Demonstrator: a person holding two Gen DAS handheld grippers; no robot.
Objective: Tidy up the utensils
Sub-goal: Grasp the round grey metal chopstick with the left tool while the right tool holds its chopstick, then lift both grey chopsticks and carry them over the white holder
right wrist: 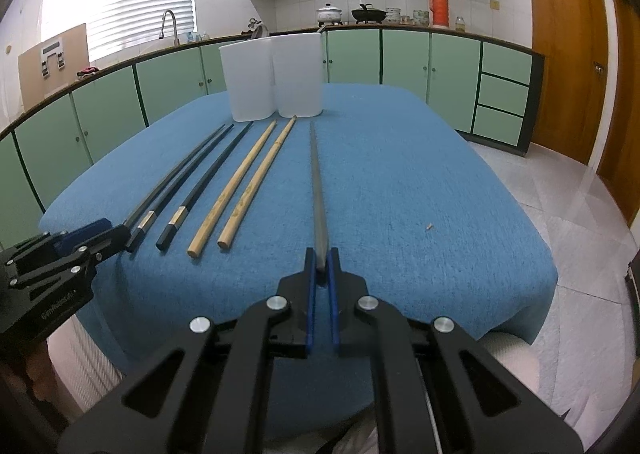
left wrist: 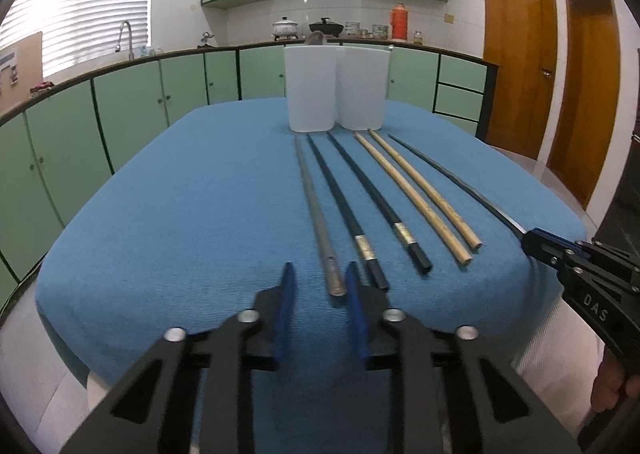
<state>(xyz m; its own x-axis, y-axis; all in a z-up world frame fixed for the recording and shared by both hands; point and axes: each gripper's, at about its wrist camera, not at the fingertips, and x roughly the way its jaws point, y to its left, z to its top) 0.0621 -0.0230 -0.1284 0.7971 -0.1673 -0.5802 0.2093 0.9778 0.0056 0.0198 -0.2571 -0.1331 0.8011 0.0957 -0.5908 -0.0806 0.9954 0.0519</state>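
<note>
Several chopsticks lie side by side on a blue tablecloth (left wrist: 180, 194): a grey metal one (left wrist: 316, 214), two black ones (left wrist: 348, 206), two bamboo ones (left wrist: 416, 194) and another grey metal one (right wrist: 319, 190). Two white plastic holders (left wrist: 334, 88) stand at their far ends. My left gripper (left wrist: 318, 286) is open, its fingers on either side of the near end of the grey chopstick at the left. My right gripper (right wrist: 321, 264) is shut on the near end of the grey chopstick at the right, which still rests on the cloth.
The table's front edge lies just under both grippers. A small crumb (right wrist: 429, 227) sits on the cloth right of the chopsticks. Green kitchen cabinets (left wrist: 120, 106) run behind the table, and wooden doors (left wrist: 520, 54) stand at the right.
</note>
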